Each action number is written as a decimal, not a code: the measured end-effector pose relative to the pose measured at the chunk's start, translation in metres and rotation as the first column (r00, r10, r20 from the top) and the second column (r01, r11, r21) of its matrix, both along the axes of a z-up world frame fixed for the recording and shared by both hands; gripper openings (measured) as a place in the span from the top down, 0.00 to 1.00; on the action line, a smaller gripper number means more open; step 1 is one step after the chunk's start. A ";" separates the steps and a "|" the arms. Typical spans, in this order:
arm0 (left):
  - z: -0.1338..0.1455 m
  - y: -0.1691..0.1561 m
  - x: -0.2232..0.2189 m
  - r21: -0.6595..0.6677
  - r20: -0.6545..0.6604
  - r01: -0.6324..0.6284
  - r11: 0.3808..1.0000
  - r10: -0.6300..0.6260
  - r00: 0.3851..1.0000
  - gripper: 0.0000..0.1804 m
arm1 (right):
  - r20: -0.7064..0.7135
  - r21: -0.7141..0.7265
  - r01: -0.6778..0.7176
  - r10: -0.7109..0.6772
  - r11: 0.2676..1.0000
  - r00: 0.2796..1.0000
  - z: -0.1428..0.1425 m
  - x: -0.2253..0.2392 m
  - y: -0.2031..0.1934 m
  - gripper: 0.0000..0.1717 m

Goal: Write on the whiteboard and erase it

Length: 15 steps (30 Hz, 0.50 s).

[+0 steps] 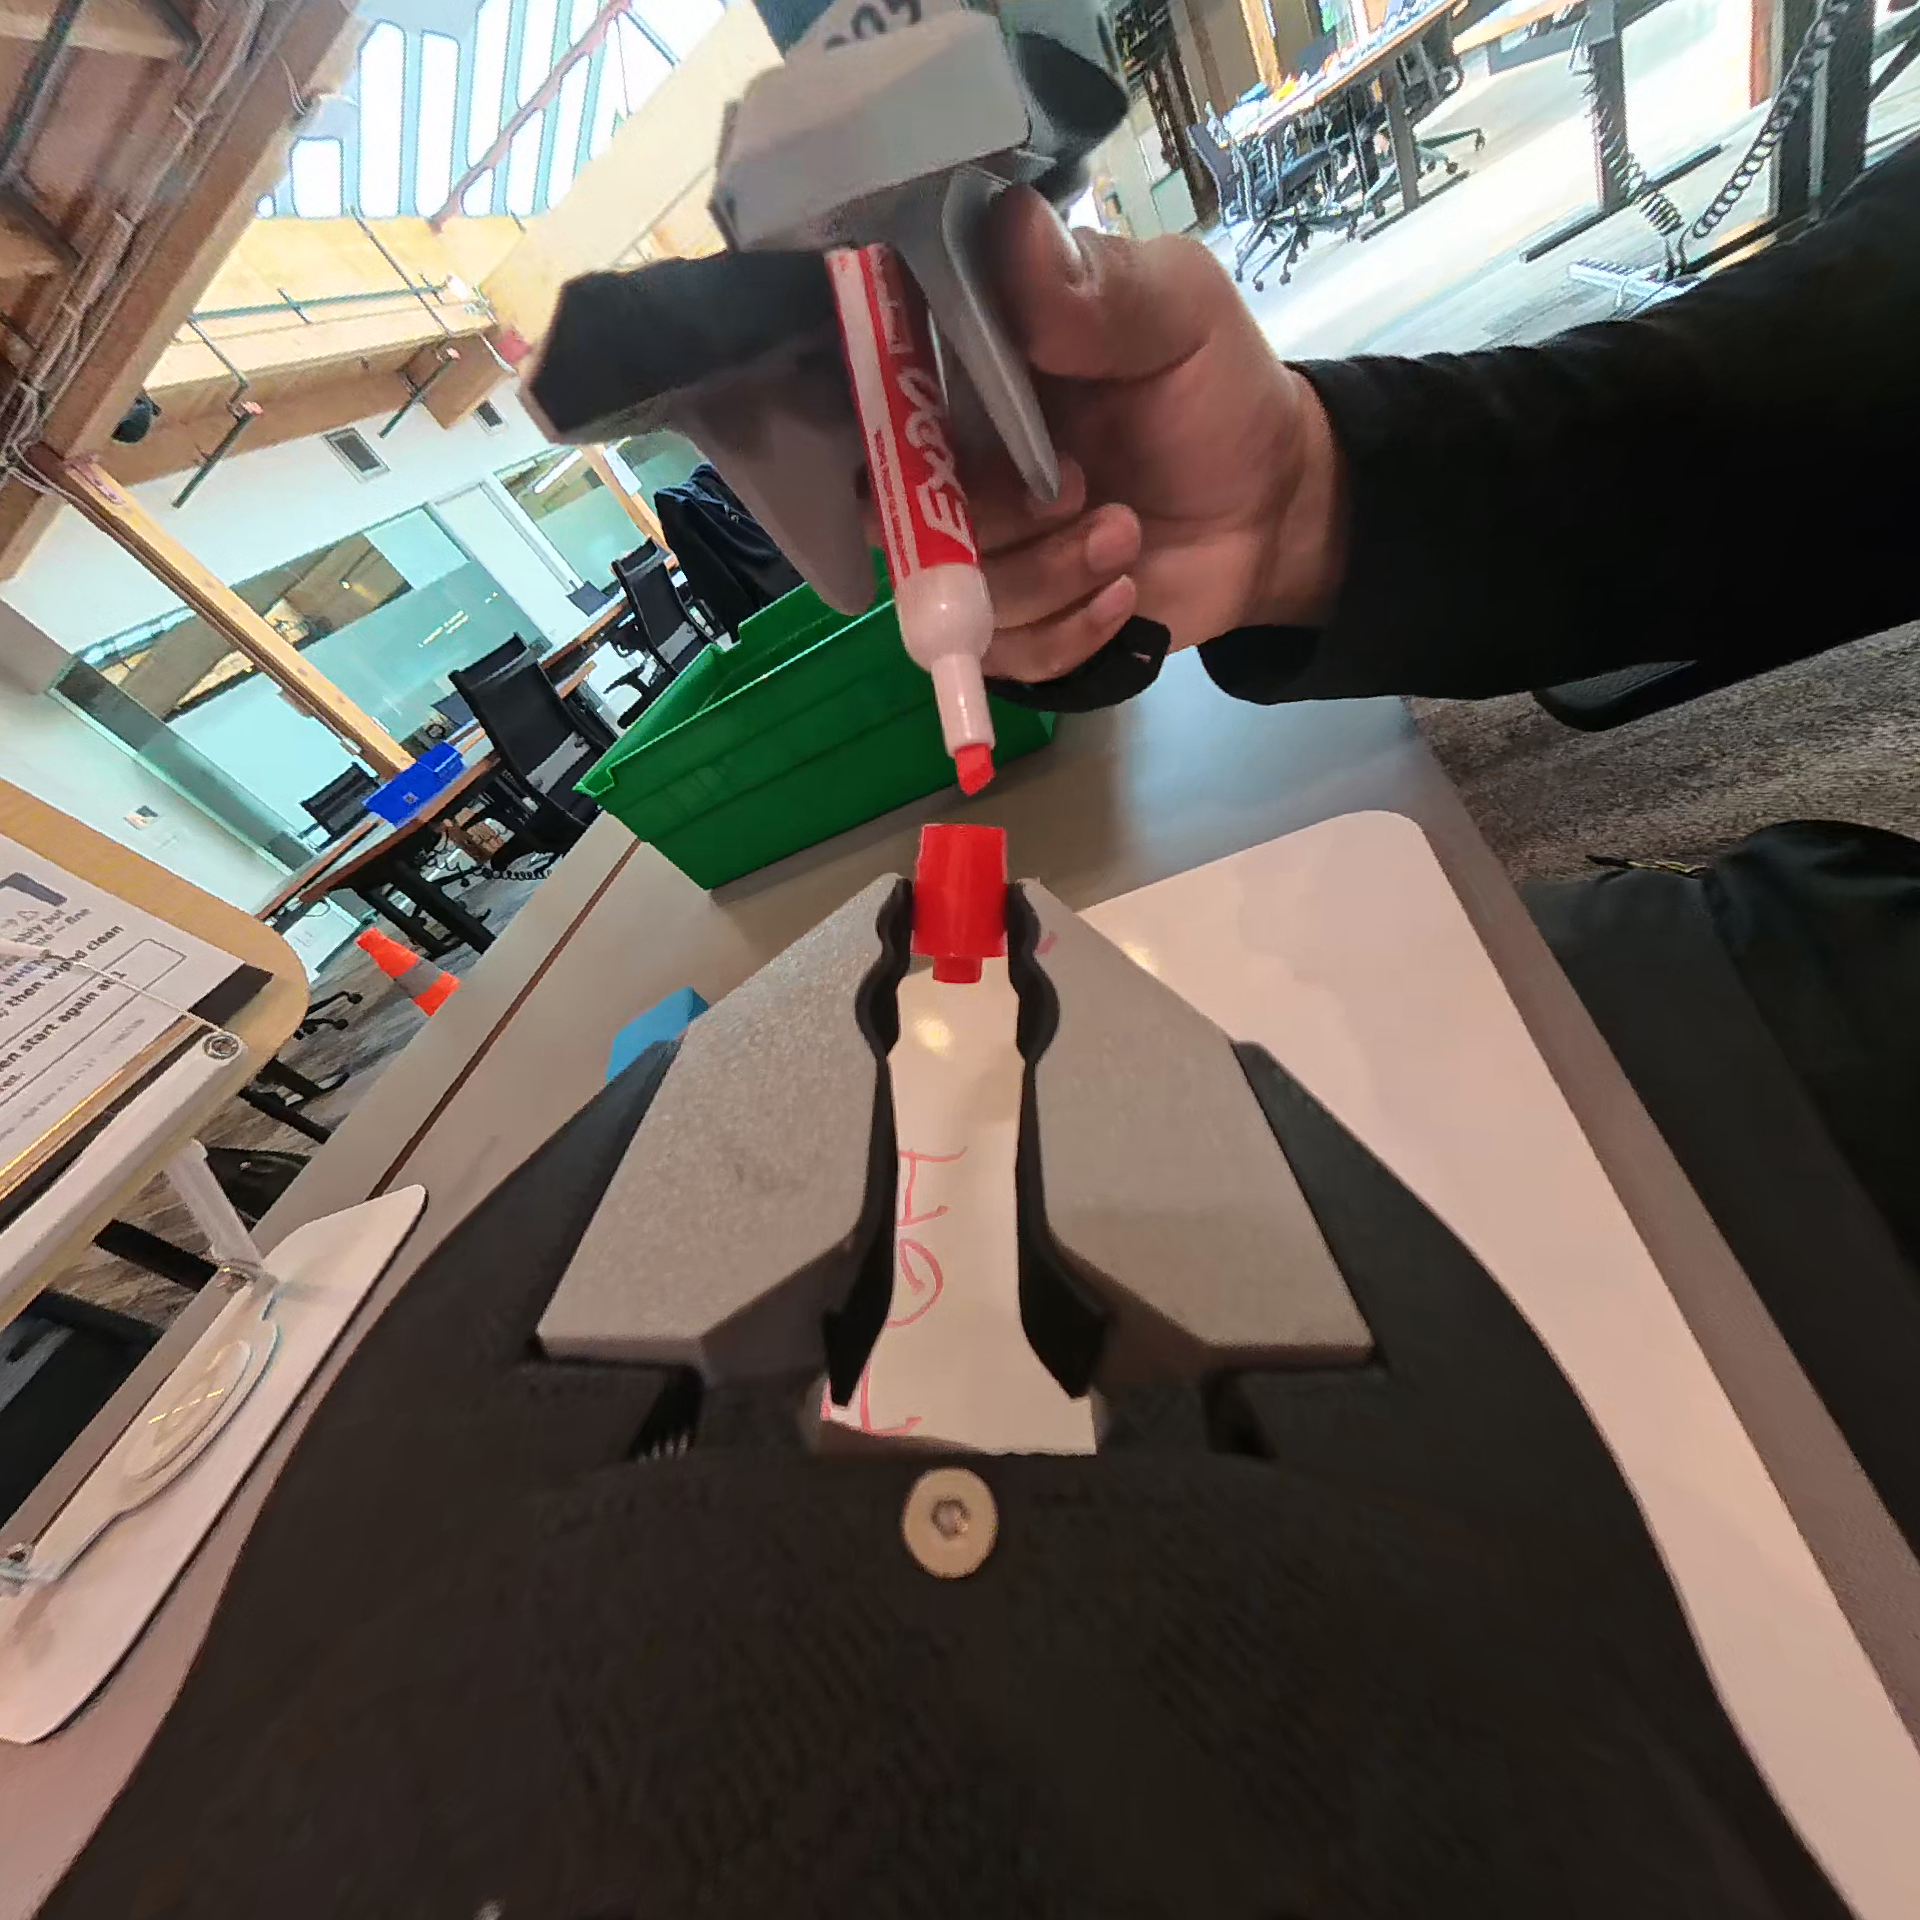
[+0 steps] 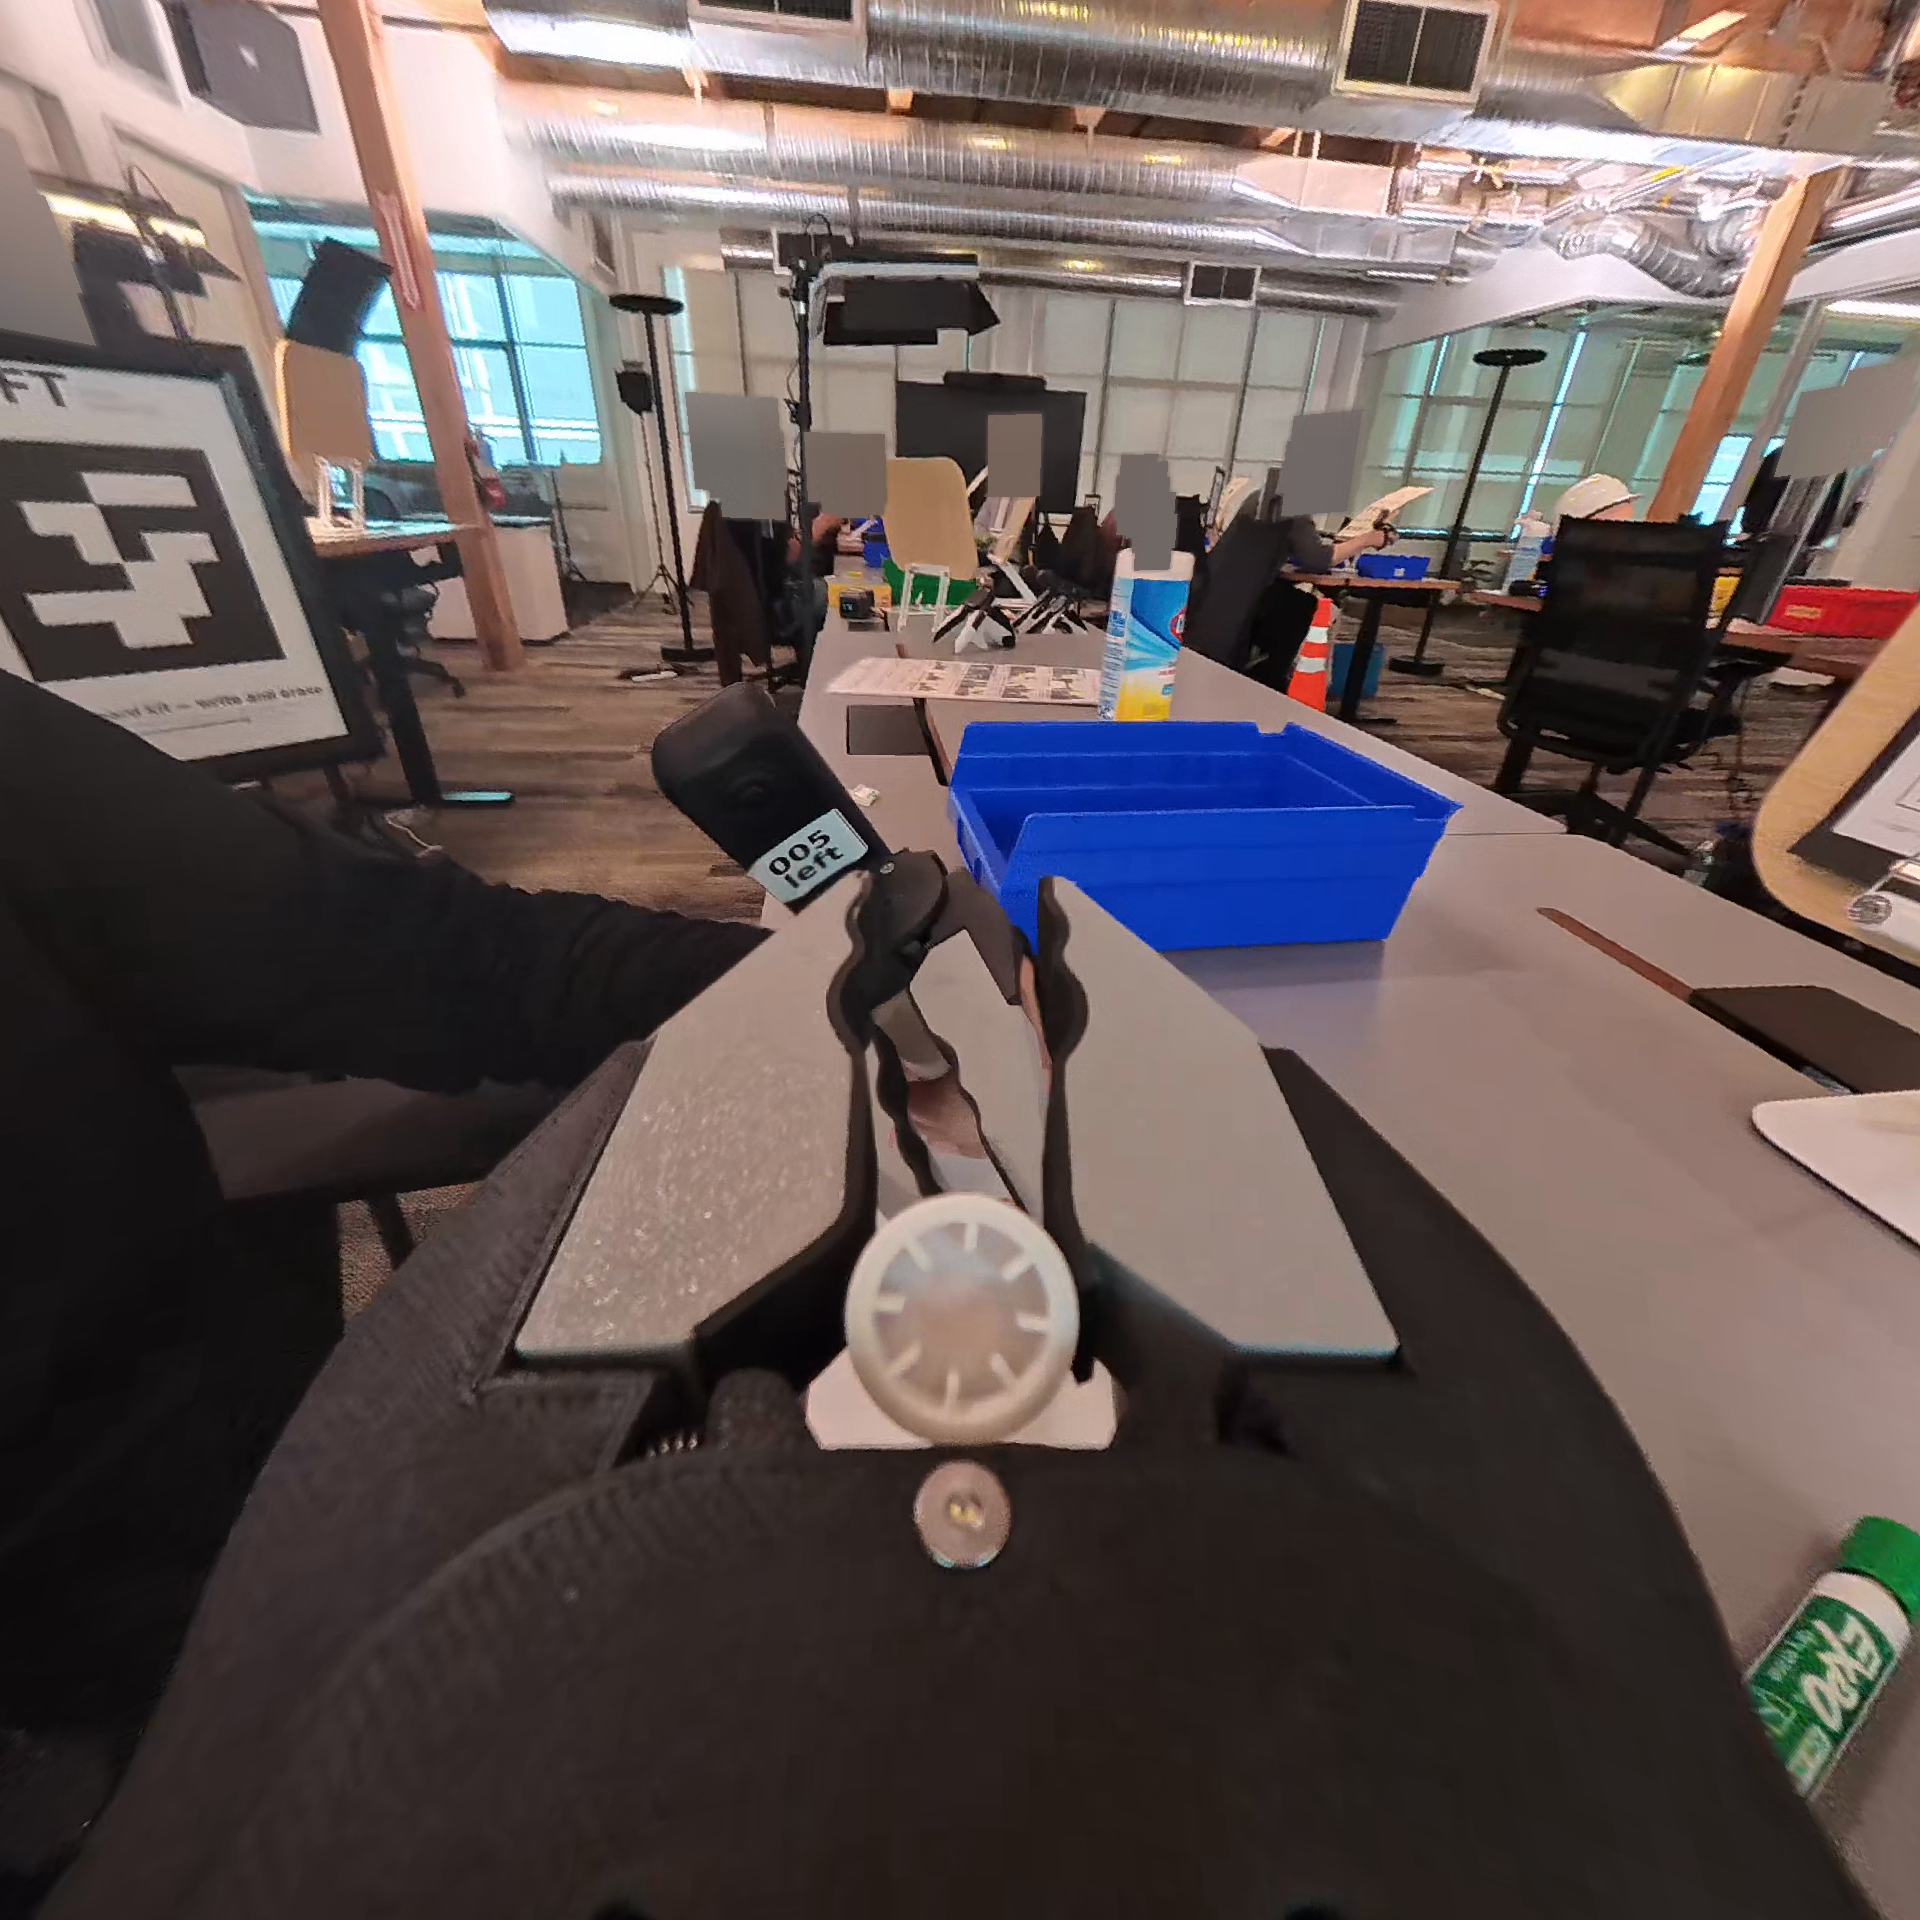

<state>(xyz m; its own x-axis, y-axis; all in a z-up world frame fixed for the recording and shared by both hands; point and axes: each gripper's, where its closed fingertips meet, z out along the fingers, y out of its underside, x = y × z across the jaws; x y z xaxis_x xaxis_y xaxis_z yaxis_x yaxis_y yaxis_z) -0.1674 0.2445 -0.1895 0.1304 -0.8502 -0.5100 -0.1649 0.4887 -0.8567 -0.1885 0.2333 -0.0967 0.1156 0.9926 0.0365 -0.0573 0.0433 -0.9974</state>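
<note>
Gripping a red marker cap [image 1: 958, 891] between the black pads of the left gripper [image 1: 958, 914], open end facing up, above a whiteboard [image 1: 1299, 997] bearing pink writing. Hanging just above the cap, tip down and not touching it: an uncapped red marker [image 1: 914, 488], clamped along its barrel in the right gripper [image 1: 940, 540], a hand [image 1: 1143, 457] wrapping the handle. Lying flat on a grey table [image 1: 1195, 769], the whiteboard; sitting behind it, a green bin [image 1: 790, 758]. Resting in the right wrist view: a blue bin [image 2: 1195, 831] and a green marker [image 2: 1839, 1673].
</note>
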 end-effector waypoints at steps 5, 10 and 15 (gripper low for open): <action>-0.002 -0.004 0.003 -0.002 -0.004 0.005 1.000 -0.005 1.000 0.91 | 0.034 0.045 0.053 -0.055 0.998 0.998 -0.006 -0.006 0.001 0.84; 0.003 -0.003 0.002 -0.028 0.019 -0.005 1.000 0.005 1.000 0.91 | 0.051 0.046 0.073 -0.075 0.996 0.996 -0.016 -0.013 0.006 0.83; -0.009 0.005 0.006 -0.101 -0.050 -0.055 0.993 0.050 0.998 0.92 | 0.043 0.052 0.095 -0.097 0.994 0.994 -0.028 -0.017 0.015 0.83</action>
